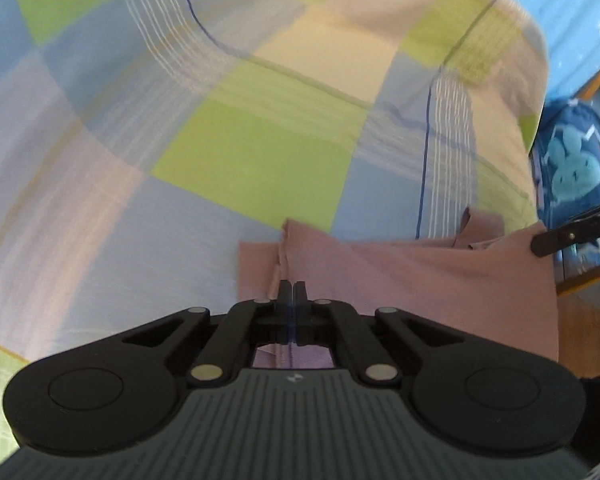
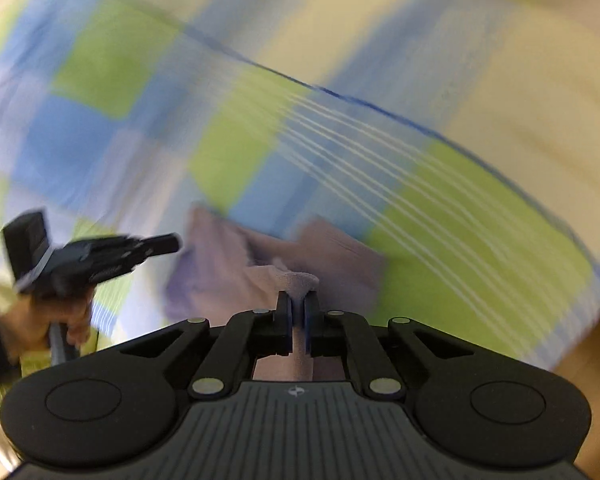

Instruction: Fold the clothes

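No words or numbers can be read anywhere. Each hand-held gripper (image 1: 293, 286) carries only a small white emblem on its ribbed grey body, too small to read.

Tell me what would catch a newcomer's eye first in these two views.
Probably the bright checked bedsheet in green, blue and cream, filling both views. Next, the dusty pink garment lying on it near the bottom centre, pinched by both the left gripper and the right gripper.

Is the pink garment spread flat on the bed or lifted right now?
Partly lifted: both the left gripper and right gripper pinch the pink garment, bunching it above the checked bedsheet.
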Demonstrator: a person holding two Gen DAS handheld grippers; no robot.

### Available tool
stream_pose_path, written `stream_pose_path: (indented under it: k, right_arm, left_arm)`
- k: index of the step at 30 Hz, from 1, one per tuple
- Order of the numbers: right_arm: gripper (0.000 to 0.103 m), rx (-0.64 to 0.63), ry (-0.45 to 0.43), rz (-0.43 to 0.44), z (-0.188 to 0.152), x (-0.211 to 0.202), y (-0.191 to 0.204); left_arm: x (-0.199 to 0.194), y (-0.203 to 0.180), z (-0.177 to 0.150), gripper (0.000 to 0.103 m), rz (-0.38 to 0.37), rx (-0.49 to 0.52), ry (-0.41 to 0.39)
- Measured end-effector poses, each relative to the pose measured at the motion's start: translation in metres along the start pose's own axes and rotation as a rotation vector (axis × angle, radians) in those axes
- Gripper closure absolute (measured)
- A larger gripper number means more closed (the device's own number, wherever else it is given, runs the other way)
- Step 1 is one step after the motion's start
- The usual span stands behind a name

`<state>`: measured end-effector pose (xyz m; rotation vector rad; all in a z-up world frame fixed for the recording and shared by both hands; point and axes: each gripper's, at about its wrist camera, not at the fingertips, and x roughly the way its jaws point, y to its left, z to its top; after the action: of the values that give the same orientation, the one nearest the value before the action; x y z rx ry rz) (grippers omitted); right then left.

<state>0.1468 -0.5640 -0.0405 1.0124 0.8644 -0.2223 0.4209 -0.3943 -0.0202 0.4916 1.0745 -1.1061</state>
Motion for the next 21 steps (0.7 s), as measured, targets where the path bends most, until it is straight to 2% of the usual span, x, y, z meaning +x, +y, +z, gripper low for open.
stream_pose_path:
  k: [2,6,8,9,10,13,14,19,21]
  right_arm:
    - [0.098,-0.028,-0.035,-0.018,0.003,-0.001,0.000]
    - [0.098,0.059,-0.032,-0.089,0.003,0.016,-0.026]
    - [0.094,0.084,-0.016,-0.107,0.001,0.021,-0.033]
    - [0.087,0.091,-0.007,-0.109,0.000,0.022,-0.035]
    - [0.083,0.094,-0.006,-0.107,0.000,0.021,-0.035]
    - [0.082,0.107,-0.016,-0.100,0.000,0.017,-0.036]
    - [0.082,0.112,-0.019,-0.096,0.000,0.015,-0.036]
    - [0.082,0.106,-0.008,-0.090,0.003,0.018,-0.034]
    - [0.087,0.107,-0.002,-0.107,0.004,0.020,-0.033]
  left_arm:
    - [0.001,0.006,-0.002,0.103,0.018,-0.027,0.002]
    - [0.012,0.012,-0.002,0.103,0.035,-0.054,0.030]
    - [0.015,0.011,0.002,0.103,0.014,-0.052,0.028]
    - [0.016,0.010,0.004,0.103,0.000,-0.052,0.025]
    - [0.016,0.010,0.007,0.101,-0.013,-0.051,0.022]
    - [0.022,0.008,0.015,0.086,-0.029,-0.044,0.017]
    - [0.026,0.008,0.018,0.085,-0.032,-0.043,0.017]
    - [0.035,0.003,0.022,0.086,-0.041,-0.034,0.017]
    - [0.037,0.000,0.022,0.098,-0.039,-0.022,0.016]
